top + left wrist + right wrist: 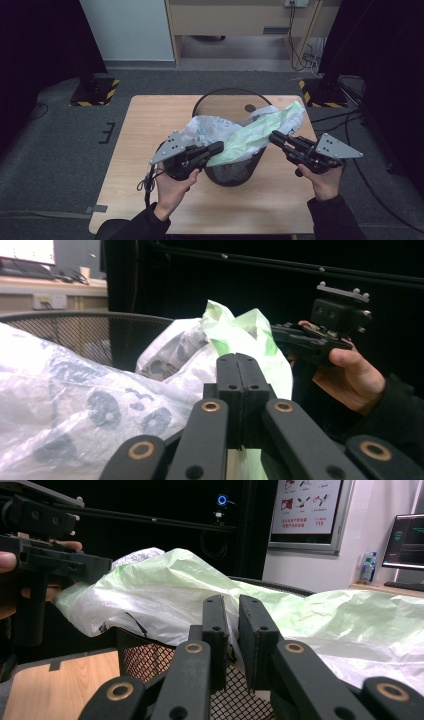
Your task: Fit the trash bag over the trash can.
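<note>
With our left gripper (216, 148) clamped shut on the near end of the pale green plastic bag (260, 131) and our right gripper (276, 137) pinched on its side, the bag's long axis runs between them — diagonally over the black mesh wastebasket (235, 172) on the wooden table (150, 145).

It's a light wooden table (150, 165) sitting on grey carpet (55, 150). Right on top stands a black wire-mesh wastebasket (235, 172), roughly in the middle, a bit toward the far edge.
</note>
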A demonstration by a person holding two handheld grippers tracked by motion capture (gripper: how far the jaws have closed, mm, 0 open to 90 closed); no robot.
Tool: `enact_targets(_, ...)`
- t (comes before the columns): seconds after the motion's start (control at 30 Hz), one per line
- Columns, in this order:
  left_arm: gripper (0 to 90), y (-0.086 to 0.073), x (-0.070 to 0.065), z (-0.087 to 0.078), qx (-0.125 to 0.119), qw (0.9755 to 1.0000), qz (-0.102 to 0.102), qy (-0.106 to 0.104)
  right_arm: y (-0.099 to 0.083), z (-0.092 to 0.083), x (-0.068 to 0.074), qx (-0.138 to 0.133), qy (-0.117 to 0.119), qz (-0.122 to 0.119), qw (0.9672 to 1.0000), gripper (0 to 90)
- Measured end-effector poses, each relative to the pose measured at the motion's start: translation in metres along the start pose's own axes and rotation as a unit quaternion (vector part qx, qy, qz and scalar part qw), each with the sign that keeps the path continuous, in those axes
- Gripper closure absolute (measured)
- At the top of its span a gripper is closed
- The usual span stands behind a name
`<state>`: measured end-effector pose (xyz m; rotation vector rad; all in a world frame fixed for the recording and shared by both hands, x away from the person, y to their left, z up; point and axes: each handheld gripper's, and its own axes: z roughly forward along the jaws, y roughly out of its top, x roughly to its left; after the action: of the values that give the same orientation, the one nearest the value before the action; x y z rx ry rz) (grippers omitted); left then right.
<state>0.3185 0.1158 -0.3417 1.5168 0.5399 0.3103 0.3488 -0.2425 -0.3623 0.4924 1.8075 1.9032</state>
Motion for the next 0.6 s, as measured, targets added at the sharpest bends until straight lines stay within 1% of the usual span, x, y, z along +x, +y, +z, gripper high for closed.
enact_targets(0.03, 90.0, 0.001, 0.0, -0.001, -0.006, 1.0, 0.002, 0.005, 0.0, 0.0, 0.0, 0.0, 0.001, -0.002, 1.0, 82.8)
enact_targets(0.07, 90.0, 0.003, 0.001, -0.003, -0.014, 0.9998, 0.006, 0.014, 0.0, -0.001, -0.001, 0.001, 0.003, -0.005, 1.0, 83.4)
enact_targets(0.1, 90.0, 0.005, 0.003, -0.004, -0.019, 0.9995, 0.012, 0.024, 0.0, -0.002, -0.001, 0.001, 0.005, -0.005, 1.0, 84.7)
enact_targets(0.13, 90.0, 0.007, 0.005, -0.005, -0.02, 0.9993, 0.012, 0.03, 0.001, -0.003, -0.001, 0.002, 0.008, -0.004, 1.0, 86.0)
enact_targets(0.17, 90.0, 0.008, 0.008, -0.008, -0.028, 0.9988, 0.009, 0.039, 0.001, -0.004, -0.001, 0.004, 0.01, -0.006, 0.9999, 86.9)
enact_targets(0.23, 90.0, 0.01, 0.012, -0.009, -0.028, 0.9983, 0.006, 0.05, 0.001, -0.006, -0.001, 0.008, 0.015, -0.009, 0.9998, 88.6)
enact_targets(0.27, 90.0, 0.01, 0.016, -0.011, -0.029, 0.9978, 0.004, 0.06, 0.001, -0.006, -0.001, 0.009, 0.016, -0.009, 0.9998, 89.2)
enact_targets(0.3, 90.0, 0.011, 0.019, -0.011, -0.028, 0.9975, 0.0, 0.064, 0.001, -0.008, -0.001, 0.01, 0.019, -0.008, 0.9997, 89.6)
enact_targets(0.4, 90.0, 0.013, 0.032, -0.012, -0.033, 0.9959, -0.01, 0.084, 0.002, -0.01, -0.002, 0.012, 0.023, -0.006, 0.9997, 90.0)
enact_targets(0.5, 90.0, 0.02, 0.047, -0.015, -0.039, 0.9934, -0.016, 0.107, 0.004, -0.015, -0.004, 0.009, 0.027, -0.001, 0.9996, 90.0)
enact_targets(0.53, 90.0, 0.022, 0.051, -0.015, -0.038, 0.9926, -0.015, 0.115, 0.005, -0.017, -0.005, 0.008, 0.026, -0.001, 0.9996, 90.0)
enact_targets(0.6, 90.0, 0.03, 0.061, -0.015, -0.032, 0.9894, -0.001, 0.141, 0.005, -0.019, -0.008, 0.008, 0.026, 0.0, 0.9996, 90.0)
